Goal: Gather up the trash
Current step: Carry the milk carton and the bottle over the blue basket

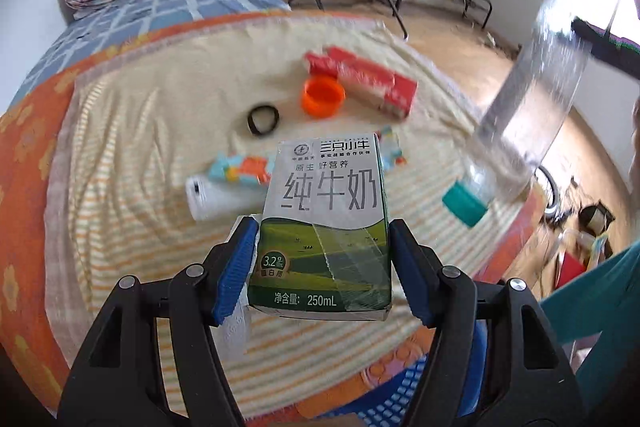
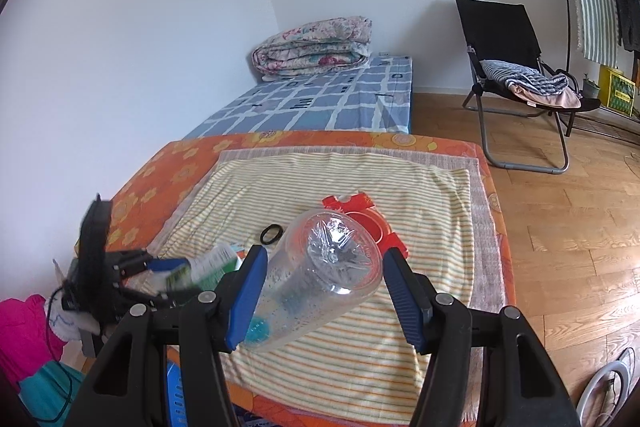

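Up above the striped cloth [image 1: 120, 155], the milk carton [image 1: 324, 227] is pinched between the blue pads of the left tool [image 1: 324, 263], with white tissue caught against one pad. Beside it the right tool [image 2: 324, 291] clamps a clear bottle [image 2: 320, 267], teal cap [image 1: 466, 205] down. An orange lid [image 1: 323, 99], red box [image 1: 360, 79] and black ring [image 1: 263, 119] lie mid-cloth.

Green/white milk carton [image 1: 324, 223], orange cap [image 1: 323, 101]
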### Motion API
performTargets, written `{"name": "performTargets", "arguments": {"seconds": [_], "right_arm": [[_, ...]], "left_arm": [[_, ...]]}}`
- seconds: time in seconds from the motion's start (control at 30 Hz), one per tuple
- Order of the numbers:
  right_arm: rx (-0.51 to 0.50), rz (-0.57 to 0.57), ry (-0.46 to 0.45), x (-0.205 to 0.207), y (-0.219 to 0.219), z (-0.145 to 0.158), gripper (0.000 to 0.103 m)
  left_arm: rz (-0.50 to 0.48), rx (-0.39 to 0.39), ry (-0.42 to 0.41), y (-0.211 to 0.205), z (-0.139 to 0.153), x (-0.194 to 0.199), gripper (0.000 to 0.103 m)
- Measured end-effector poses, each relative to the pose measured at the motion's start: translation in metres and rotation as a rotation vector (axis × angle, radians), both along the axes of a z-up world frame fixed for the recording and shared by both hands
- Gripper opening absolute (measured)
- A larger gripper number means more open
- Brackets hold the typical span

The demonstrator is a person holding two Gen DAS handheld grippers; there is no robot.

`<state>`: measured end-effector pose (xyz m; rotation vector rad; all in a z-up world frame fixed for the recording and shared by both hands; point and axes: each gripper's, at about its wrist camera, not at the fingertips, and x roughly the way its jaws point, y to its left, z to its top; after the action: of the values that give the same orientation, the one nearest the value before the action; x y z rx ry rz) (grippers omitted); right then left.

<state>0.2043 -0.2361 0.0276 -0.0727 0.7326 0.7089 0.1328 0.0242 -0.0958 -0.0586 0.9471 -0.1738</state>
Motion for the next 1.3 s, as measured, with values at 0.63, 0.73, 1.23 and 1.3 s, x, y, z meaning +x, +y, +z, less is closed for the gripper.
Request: {"name": "performTargets", "arguments": {"seconds": [0.63, 0.73, 1.23, 1.3], "right_arm": [[0.007, 0.031, -0.002, -0.016, 0.006, 0.001, 0.062], [0.011, 0.032, -0.006, -0.017, 0.003, 0.004, 0.062], [0.015, 0.015, 0.017, -0.013, -0.010, 0.001, 0.062], [0.013, 0.017, 0.023, -0.014, -0.010, 0.001, 0.062]], "left_arm": [[0.048, 0.148, -0.001, -0.011, -0.006, -0.035, 0.083], [0.072, 0.105, -0.053, -0.007, 0.015, -0.046, 0.083], [0.096, 0.082, 0.128, -0.033, -0.034, -0.024, 0.083], [0.074, 0.090, 0.142, -0.039, -0.041, -0.021, 0.083]]}}
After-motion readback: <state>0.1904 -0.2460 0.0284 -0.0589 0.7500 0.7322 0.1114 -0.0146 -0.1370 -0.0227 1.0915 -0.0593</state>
